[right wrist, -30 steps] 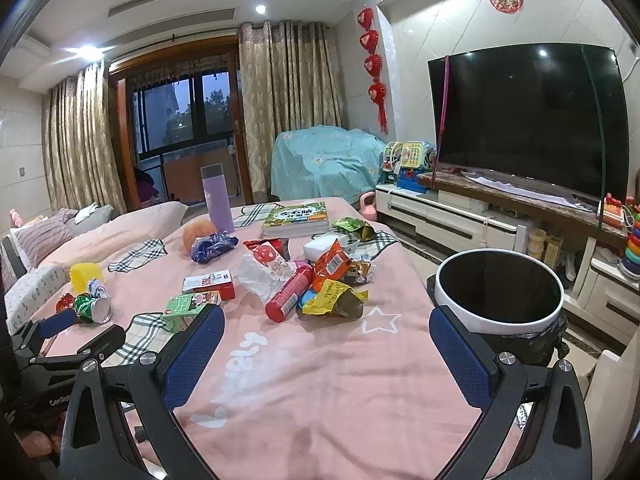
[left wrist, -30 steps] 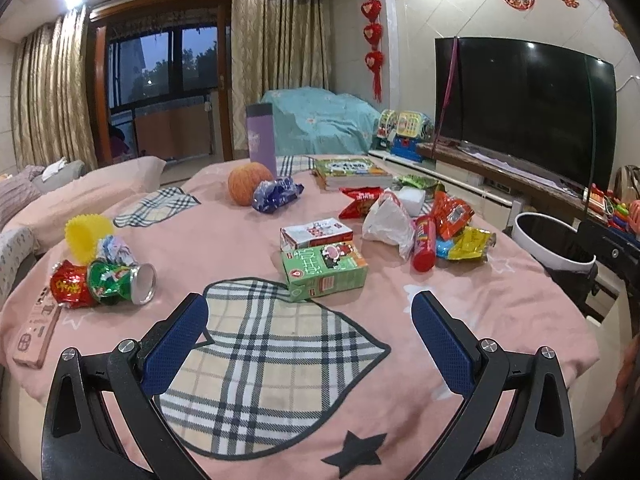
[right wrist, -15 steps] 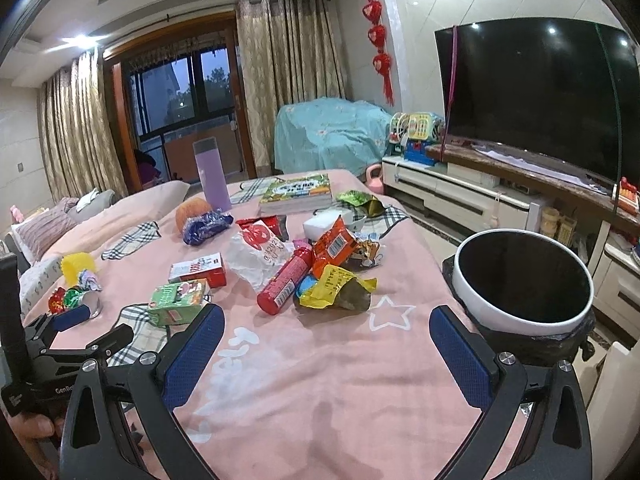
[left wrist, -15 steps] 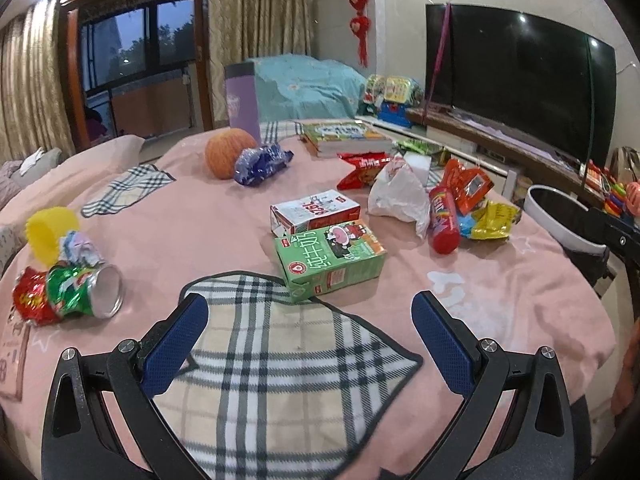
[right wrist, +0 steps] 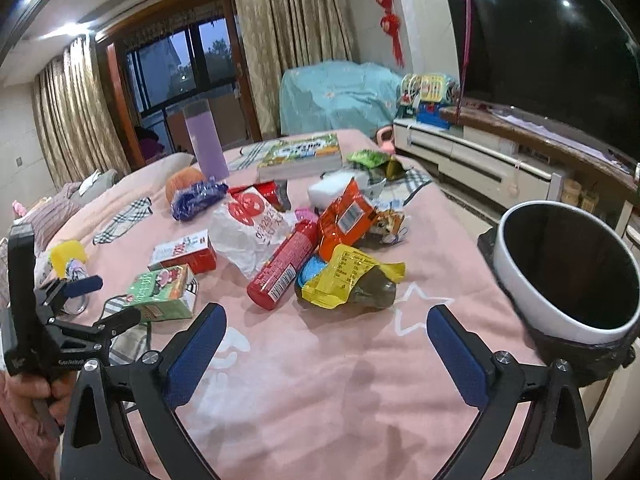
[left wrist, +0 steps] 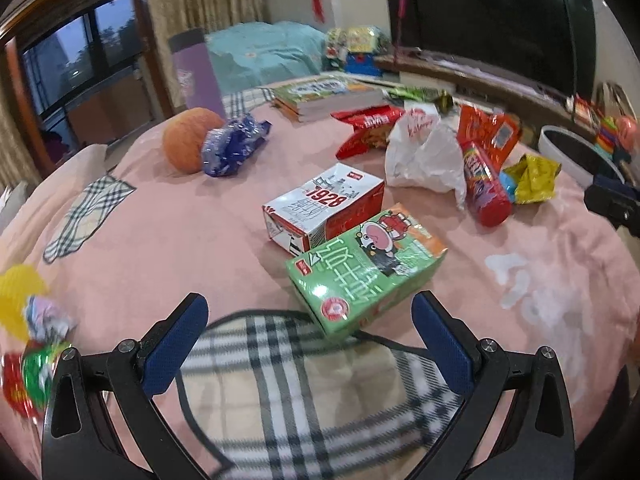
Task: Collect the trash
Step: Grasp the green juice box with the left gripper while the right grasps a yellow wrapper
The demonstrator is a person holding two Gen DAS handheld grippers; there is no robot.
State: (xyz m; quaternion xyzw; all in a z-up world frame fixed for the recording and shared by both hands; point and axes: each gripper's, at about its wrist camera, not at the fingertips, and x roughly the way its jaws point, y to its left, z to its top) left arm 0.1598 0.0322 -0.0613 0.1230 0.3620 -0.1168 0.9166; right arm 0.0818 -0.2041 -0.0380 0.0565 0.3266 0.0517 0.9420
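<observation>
Two grippers, both mine: my left gripper (left wrist: 310, 314) stands with its jaws spread wide and nothing between them, low over the pink blanket (left wrist: 180, 232), the near corner of one green drink carton (left wrist: 366, 268) lying just ahead between the blue pads (left wrist: 174, 350); my right gripper (right wrist: 326, 326) is likewise spread wide and empty, above bare blanket short of the litter. Cartons, two: the green one and one red-and-white carton marked 1928 (left wrist: 324, 204), touching at a corner. Tubes, one: a red snack tube (right wrist: 282, 266) lying on its side. Wrappers and bags: one white crumpled bag (right wrist: 250, 230), one orange packet (right wrist: 344, 216), one yellow wrapper (right wrist: 348, 276), one red packet (left wrist: 368, 128), one blue foil wrapper (left wrist: 232, 146) against one orange ball (left wrist: 188, 138), one green packet (right wrist: 368, 158) at the far end. At the left edge, blurred: one crushed green can (left wrist: 38, 372), one yellow cup (left wrist: 18, 296); count beyond these uncertain. Other items: one stack of books (right wrist: 302, 156), one purple bottle (right wrist: 204, 142) standing upright. Bins, one: a white bin with black liner (right wrist: 560, 280), beside the bed's right edge, near my right gripper. Surface: pink blanket with plaid patches (left wrist: 280, 380) and white star print. Room: one television (right wrist: 552, 60) on a low cabinet, gold curtains (right wrist: 292, 44), a dark window, red hanging ornaments (right wrist: 386, 4).
</observation>
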